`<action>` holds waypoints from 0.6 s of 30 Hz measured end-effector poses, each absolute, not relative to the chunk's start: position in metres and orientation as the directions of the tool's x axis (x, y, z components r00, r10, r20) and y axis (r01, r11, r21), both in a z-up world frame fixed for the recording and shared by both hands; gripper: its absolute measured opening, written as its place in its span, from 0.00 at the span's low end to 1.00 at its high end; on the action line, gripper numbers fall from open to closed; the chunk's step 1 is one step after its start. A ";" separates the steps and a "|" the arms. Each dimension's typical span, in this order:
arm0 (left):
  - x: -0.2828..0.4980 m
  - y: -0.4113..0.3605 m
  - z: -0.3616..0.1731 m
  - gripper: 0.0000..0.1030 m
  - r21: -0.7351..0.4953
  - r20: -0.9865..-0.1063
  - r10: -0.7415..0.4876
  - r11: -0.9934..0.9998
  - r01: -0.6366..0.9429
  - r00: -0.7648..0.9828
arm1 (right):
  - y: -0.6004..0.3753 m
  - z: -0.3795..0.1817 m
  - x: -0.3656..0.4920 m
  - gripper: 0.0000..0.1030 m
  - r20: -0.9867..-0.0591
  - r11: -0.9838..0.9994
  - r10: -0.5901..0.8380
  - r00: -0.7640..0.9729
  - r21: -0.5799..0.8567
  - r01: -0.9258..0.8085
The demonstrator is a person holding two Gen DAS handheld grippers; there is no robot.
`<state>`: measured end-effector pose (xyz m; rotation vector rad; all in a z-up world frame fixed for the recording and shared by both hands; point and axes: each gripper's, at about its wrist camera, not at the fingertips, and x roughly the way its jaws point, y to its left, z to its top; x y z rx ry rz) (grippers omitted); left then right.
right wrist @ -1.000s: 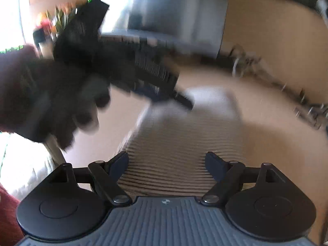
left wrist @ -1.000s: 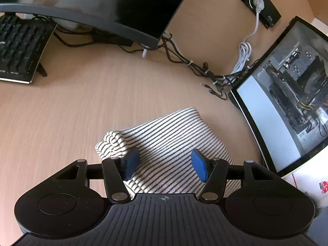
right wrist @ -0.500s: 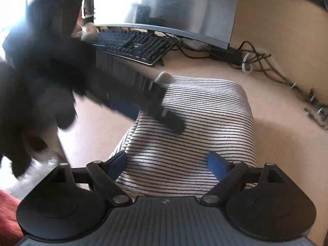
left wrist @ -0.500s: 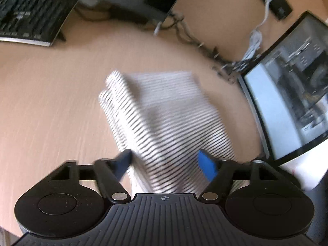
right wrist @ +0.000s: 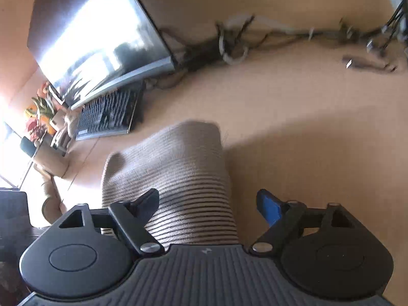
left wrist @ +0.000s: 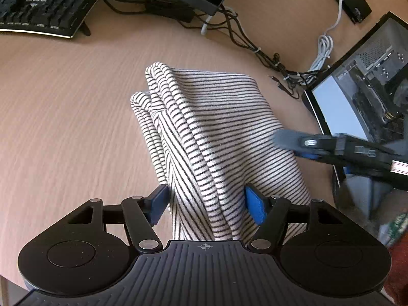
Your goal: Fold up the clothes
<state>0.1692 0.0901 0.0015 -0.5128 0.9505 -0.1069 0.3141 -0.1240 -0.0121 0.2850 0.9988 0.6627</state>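
Since the striped top [left wrist: 216,132] is already bundled into a thick stack of layers, I'm guessing both of my grippers are only here to tidy or square it up, not to start a new fold. It's lying on the wooden table [left wrist: 63,117], with the keyboard [left wrist: 43,2] off at 11 o'clock and the computer case [left wrist: 362,97] at 3 o'clock in the left wrist view. Left gripper [left wrist: 207,204] straddles the near end of the bundle, jaws opening, cloth between them; the pads sit right at the fabric but don't look like they're pinching it. Right gripper [right wrist: 209,204] is about three-quarters open and closing; its left pad is over the cloth, the right pad over bare table, so nothing is held. Long axis of the bundle runs from 6 o'clock up toward 12, leaning slightly to 11, with the rounded folded edges on the left side.
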 end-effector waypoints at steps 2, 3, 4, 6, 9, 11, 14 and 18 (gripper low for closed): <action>0.170 0.091 0.001 0.70 -0.464 -0.752 -0.307 0.875 -0.137 0.583 | -0.112 -0.005 0.306 0.71 -0.676 0.770 0.632 0.378 0.495 -0.402; 0.170 0.092 0.001 0.71 -0.463 -0.754 -0.306 0.875 -0.139 0.582 | -0.106 -0.001 0.301 0.68 -0.673 0.771 0.631 0.385 0.486 -0.413; 0.169 0.093 0.002 0.71 -0.460 -0.755 -0.303 0.877 -0.141 0.581 | -0.103 0.009 0.294 0.67 -0.650 0.758 0.644 0.403 0.468 -0.455; 0.168 0.096 0.003 0.73 -0.456 -0.757 -0.298 0.878 -0.144 0.581 | -0.102 0.030 0.277 0.67 -0.577 0.703 0.700 0.421 0.451 -0.550; 0.168 0.096 0.003 0.74 -0.451 -0.758 -0.295 0.881 -0.141 0.582 | -0.104 0.024 0.279 0.67 -0.609 0.729 0.669 0.426 0.424 -0.537; 0.168 0.096 0.003 0.74 -0.448 -0.758 -0.293 0.883 -0.139 0.582 | -0.106 0.019 0.282 0.65 -0.636 0.750 0.642 0.429 0.406 -0.522; 0.171 0.095 0.005 0.76 -0.444 -0.766 -0.284 0.883 -0.154 0.576 | -0.111 -0.007 0.293 0.62 -0.702 0.798 0.587 0.403 0.418 -0.435; 0.171 0.093 0.011 0.75 -0.461 -0.766 -0.293 0.871 -0.171 0.572 | -0.112 -0.009 0.290 0.62 -0.694 0.795 0.594 0.408 0.425 -0.433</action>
